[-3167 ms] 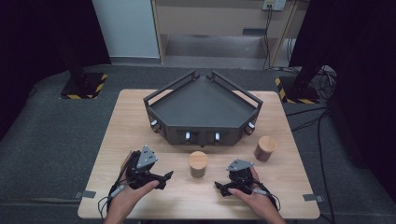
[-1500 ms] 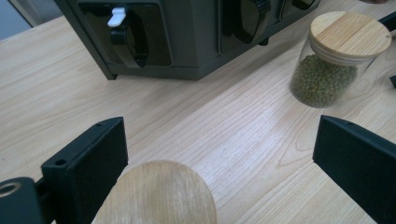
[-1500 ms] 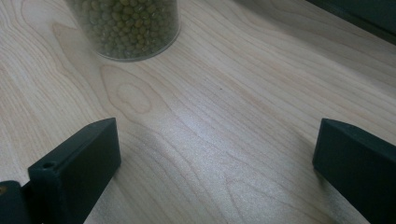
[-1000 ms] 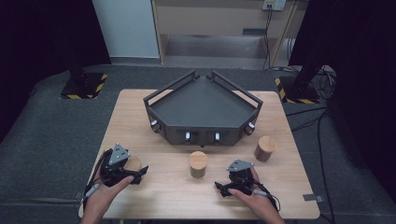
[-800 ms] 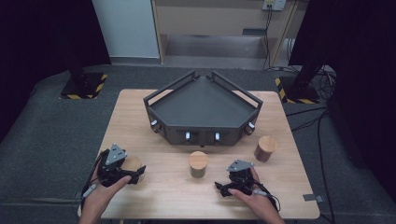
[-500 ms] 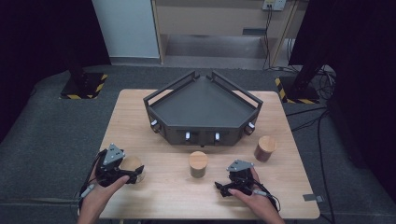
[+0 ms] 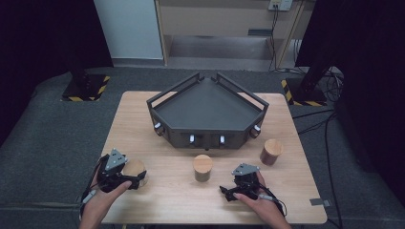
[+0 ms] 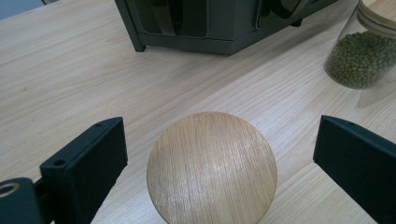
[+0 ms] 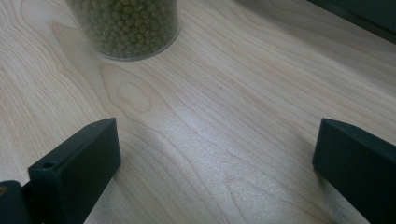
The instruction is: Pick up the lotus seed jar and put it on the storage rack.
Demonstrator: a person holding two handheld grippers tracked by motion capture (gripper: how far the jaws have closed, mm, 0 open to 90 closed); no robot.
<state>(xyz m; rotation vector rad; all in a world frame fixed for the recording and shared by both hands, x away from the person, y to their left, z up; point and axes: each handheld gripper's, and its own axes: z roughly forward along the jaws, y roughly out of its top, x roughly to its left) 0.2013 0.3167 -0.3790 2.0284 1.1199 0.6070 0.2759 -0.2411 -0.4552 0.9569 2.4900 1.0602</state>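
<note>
Jar (image 8: pixel 212 168) upright, lid up, between open left tongs (image 8: pixel 219 163).

No readable text, label, brand, number or sign appears on anything.

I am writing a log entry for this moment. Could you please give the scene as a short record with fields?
surface: wooden table
left gripper: open, jaws on either side of the nearest jar's wooden lid, not touching it
right gripper: open, over bare table
jars: three with wooden lids; middle jar holds green beans
rack: dark angular tray at the table's back
</note>
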